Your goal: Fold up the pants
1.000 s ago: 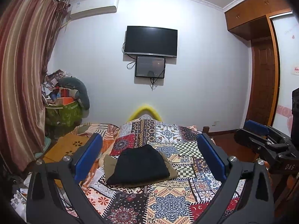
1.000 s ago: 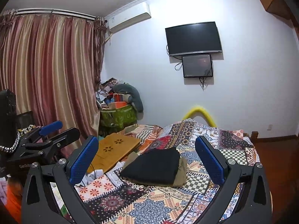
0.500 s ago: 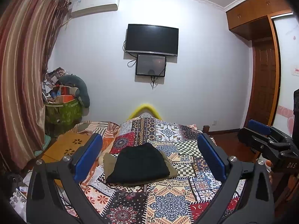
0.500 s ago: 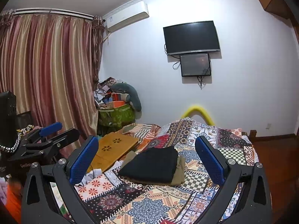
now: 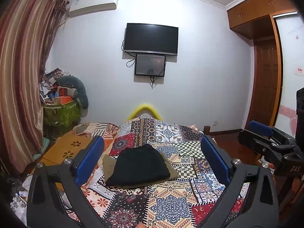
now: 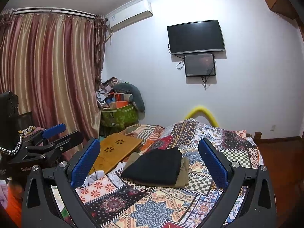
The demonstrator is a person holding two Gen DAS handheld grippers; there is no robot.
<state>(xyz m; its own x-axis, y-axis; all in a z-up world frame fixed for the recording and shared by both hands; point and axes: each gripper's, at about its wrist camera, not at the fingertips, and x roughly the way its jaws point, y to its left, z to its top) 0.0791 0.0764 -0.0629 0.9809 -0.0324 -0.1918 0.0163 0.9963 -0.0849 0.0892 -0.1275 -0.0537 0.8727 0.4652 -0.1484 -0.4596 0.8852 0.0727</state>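
1. The left tool [image 5: 152,159] is held level above the near end of the bed, pointing toward the far wall, its blue-padded fingers [image 5: 89,159] spread wide with nothing between them.
2. The right tool [image 6: 149,161] is held at a similar height, also aimed forward over the bed, its blue-padded fingers [image 6: 212,163] spread wide and gripping nothing.
3. Each tool shows in the other's view: the right one at the right edge of the left wrist view, the left one at the left edge of the right wrist view, well apart.
4. The folded black pants [image 5: 139,166] lie as a compact stack on the patchwork quilted bedspread [image 5: 171,205], on top of a folded olive-khaki garment [image 5: 109,166] whose edges stick out on both sides.
5. Neither tool touches the stack; it lies ahead of and below both.
6. A tan wooden lap board with flower cut-outs [image 6: 115,152] rests on the bed's left side, near the stack.
7. A black wall-mounted television [image 5: 151,39] hangs on the white far wall.
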